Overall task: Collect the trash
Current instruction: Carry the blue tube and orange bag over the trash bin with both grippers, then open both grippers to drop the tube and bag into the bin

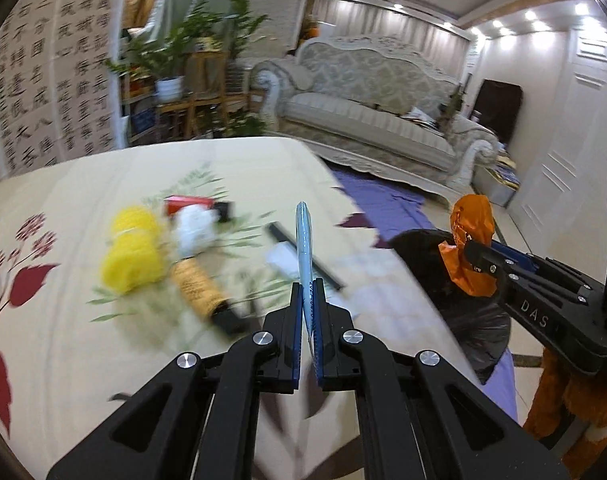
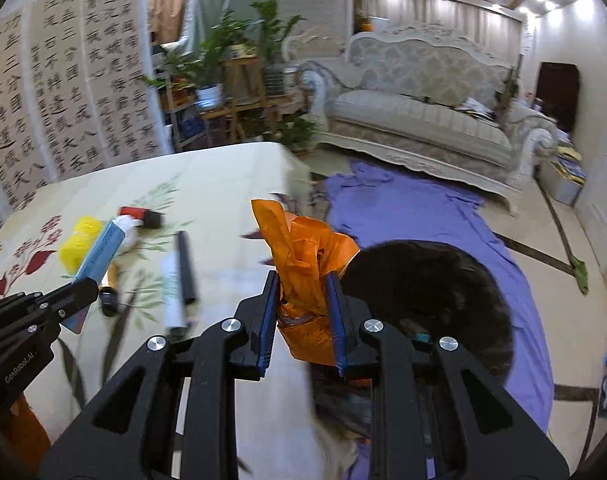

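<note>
Over the floral-clothed table (image 1: 223,168), beside the black trash bag (image 2: 435,280) off its edge, the right gripper (image 2: 303,300) pinched a crumpled orange wrapper (image 2: 303,256), while the left gripper (image 1: 308,308), jaws nearly together, clamped a flat blue packet (image 1: 305,240) above the table.

Bright ceiling spots (image 1: 539,20) upper right – table clutter (image 1: 191,256) motion-blurred, fisheye bending and dark corners at edges.

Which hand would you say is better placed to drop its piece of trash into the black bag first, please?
Probably the right. Its claw, shut on the orange wrapper, sits right beside the black bag. The left claw, pinching the blue packet, is over the table.
</note>
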The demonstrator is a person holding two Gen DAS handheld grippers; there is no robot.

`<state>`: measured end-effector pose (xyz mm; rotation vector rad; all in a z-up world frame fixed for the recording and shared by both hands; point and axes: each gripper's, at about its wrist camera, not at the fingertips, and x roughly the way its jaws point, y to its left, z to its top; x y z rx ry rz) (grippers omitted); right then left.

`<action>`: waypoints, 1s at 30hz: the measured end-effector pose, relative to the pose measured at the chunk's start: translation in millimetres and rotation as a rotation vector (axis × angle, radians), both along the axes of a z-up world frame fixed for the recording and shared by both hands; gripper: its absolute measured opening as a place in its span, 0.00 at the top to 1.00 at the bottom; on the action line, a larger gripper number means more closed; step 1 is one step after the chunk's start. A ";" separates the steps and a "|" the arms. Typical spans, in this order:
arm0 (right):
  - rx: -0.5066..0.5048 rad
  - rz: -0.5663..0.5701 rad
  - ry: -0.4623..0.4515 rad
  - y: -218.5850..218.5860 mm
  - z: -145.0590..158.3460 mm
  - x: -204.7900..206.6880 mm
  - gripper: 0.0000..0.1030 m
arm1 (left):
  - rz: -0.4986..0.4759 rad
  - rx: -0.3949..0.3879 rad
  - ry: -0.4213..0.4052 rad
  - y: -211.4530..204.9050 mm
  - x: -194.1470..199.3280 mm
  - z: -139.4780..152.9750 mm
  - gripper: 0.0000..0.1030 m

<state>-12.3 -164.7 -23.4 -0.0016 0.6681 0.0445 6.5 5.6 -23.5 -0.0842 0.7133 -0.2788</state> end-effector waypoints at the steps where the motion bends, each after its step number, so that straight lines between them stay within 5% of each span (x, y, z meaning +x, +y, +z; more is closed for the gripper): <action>1: 0.000 -0.015 -0.002 -6.5 -0.1 -1.2 0.78 | -0.018 0.005 -0.005 -9.2 1.7 0.5 0.95; 15: -0.037 -0.137 -0.029 -67.7 -11.1 1.1 0.77 | -0.152 0.060 -0.004 -88.1 24.2 -8.9 0.95; 27: 0.044 -0.166 0.006 -102.7 -29.0 26.1 0.77 | -0.206 0.103 -0.020 -130.9 46.1 -18.0 0.95; 30: 0.057 -0.189 0.022 -111.6 -37.1 30.5 0.75 | -0.211 0.117 -0.002 -135.6 52.1 -24.7 0.87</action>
